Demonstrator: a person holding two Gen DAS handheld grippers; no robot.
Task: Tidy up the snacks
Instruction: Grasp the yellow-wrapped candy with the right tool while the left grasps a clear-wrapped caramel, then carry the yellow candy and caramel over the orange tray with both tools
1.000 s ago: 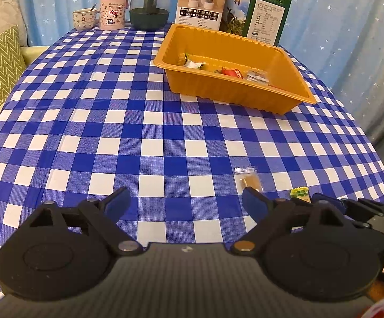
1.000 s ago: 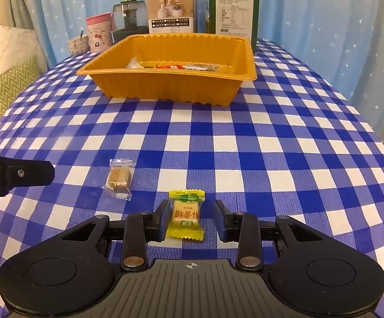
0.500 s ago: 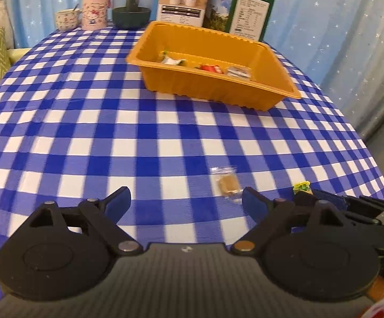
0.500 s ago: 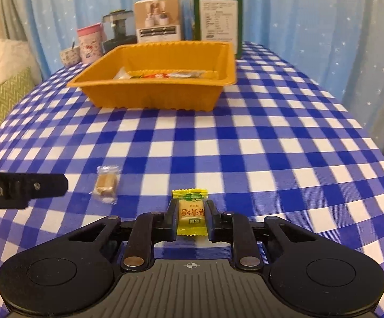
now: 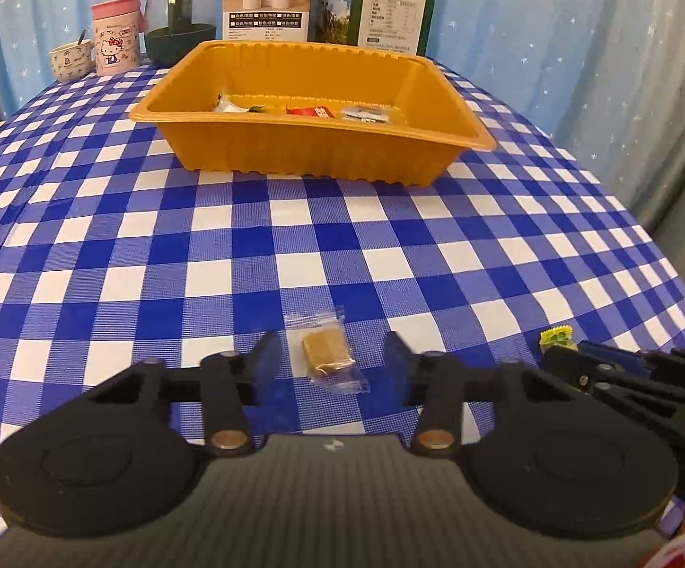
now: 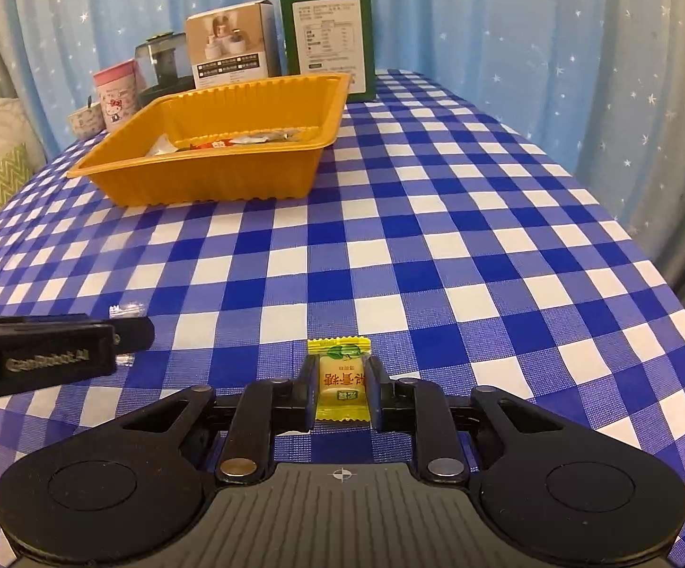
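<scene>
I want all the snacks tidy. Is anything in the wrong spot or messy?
Two snacks are not in the orange tray yet. A brown candy in a clear wrapper lies loose on the checked cloth, between the left gripper jaws, which have just been closing. The right gripper pinches a yellow candy. Nothing is spilled or broken.

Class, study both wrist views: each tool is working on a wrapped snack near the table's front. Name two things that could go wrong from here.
1. The left tool has just been closing around the clear-wrapped brown snack, but its pads do not yet touch it; they may catch only the loose wrapper and drop it.
2. The right tool, shut on the yellow candy, works close beside the left tool; carrying both to the orange tray could make them collide.
</scene>
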